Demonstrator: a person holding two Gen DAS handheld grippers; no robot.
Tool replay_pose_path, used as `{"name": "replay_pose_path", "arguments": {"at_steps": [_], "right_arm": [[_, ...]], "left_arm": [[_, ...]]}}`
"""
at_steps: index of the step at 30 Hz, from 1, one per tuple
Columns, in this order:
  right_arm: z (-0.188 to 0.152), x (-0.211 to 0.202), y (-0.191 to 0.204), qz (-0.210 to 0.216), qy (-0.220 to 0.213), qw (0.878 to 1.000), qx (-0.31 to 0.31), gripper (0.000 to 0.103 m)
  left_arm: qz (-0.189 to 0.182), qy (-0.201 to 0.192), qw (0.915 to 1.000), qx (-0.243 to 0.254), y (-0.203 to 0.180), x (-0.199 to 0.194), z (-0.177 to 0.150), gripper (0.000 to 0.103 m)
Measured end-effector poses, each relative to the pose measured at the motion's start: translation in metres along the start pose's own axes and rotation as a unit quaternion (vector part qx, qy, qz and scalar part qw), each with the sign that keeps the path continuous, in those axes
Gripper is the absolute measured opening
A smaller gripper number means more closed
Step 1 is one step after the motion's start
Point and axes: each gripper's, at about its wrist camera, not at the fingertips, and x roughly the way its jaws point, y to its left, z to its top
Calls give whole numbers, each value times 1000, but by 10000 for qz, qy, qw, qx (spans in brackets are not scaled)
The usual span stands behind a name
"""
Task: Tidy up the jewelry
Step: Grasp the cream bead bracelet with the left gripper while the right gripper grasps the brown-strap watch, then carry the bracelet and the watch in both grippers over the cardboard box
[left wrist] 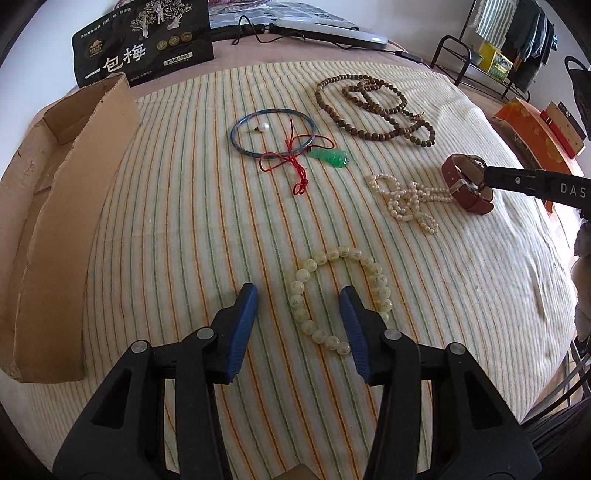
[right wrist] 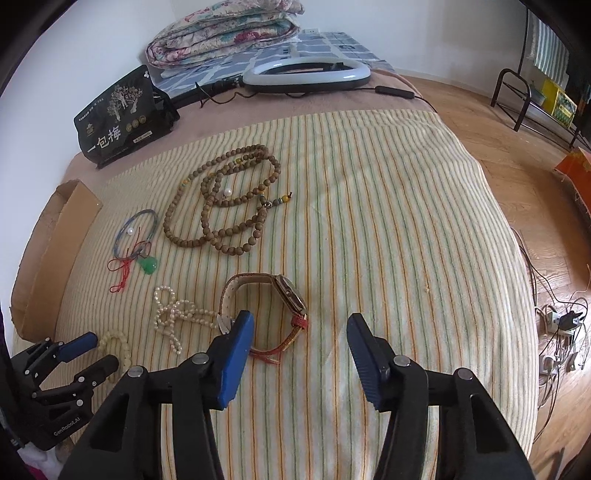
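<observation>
Striped bedcover (left wrist: 184, 229) under watch (right wrist: 284, 291), beads (right wrist: 221, 206).

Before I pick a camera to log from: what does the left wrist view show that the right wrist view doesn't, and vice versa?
Only the left wrist view shows the cream bead bracelet whole, with the open left gripper over it. Only the right wrist view shows the folded quilt, floor cables and the open right gripper. Both show the wooden bead necklace, watch, pearl strand, bangle and cardboard box.
</observation>
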Motion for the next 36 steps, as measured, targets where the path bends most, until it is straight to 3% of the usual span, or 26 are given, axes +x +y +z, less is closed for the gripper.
{"name": "replay_pose_path", "arguments": {"at_steps": [3,12,15,18,36], "right_arm": [[1,11,0,-9,152,9999,55,44],[1,25,3,-93,292,9995,59,23],[1,24,2,-25,269,9996,123,14],[1,21,2,-35,218,9997,101,11],[2,-29,11,-98,-444,9990,50,10]], "left_arm": [[18,-19,10000,32,0,1,1,42],[87,-101,9999,105,1,4,4,8],[86,-122,9998,98,1,3,4,7],[38,-141,9999,46,2,-1,4,6],[43,-944,9955,20,4,-60,11,5]]}}
